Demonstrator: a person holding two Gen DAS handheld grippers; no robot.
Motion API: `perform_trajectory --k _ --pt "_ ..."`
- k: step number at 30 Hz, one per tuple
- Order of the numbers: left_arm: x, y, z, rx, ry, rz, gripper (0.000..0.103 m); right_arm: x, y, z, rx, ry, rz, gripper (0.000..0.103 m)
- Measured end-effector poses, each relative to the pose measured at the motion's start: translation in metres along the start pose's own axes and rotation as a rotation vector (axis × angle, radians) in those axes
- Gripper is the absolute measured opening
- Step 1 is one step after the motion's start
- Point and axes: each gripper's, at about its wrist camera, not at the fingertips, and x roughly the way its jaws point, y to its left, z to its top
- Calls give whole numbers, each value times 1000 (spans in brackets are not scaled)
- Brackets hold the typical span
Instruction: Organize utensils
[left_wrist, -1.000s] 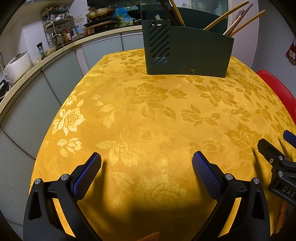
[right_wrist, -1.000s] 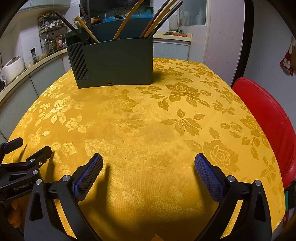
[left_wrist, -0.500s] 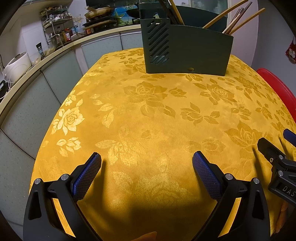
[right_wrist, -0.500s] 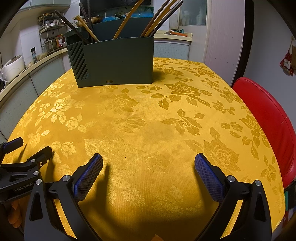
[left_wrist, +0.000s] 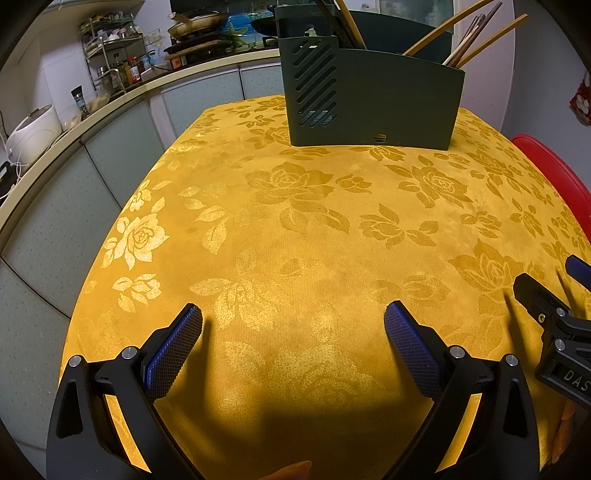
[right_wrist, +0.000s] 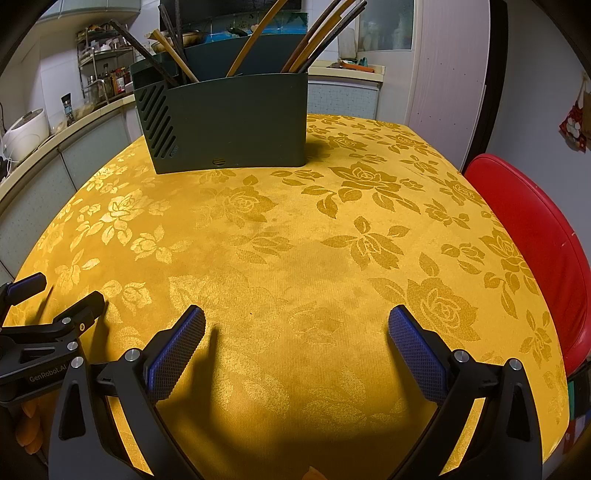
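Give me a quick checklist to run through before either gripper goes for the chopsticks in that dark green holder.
1. Left gripper open and holding nothing: ok.
2. Right gripper open and holding nothing: ok.
3. Holder upright at the far side of the yellow tablecloth: ok.
4. Chopsticks stick out above the holder's rim, graspable: ok.
5. Cloth between the grippers and the holder free of obstacles: ok.
6. How the chopsticks are sorted inside the compartments: cannot tell, the front wall hides them.
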Motion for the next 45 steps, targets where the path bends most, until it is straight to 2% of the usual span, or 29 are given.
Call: perform_trajectory --k 8,16,28,35,45 --pt "0 0 0 1 0 -1 96 0 0 0 -1 0 -1 96" --pt "-1 -2 0 13 10 -39 96 0 0 0 -1 1 0 96" --pt "1 7 1 -38 9 -78 96 0 0 -1 -1 2 0 96" --pt "-2 0 1 5 -12 -58 96 0 0 0 -1 1 0 96" --pt "4 3 2 -31 30 -51 96 1 0 0 -2 3 0 96"
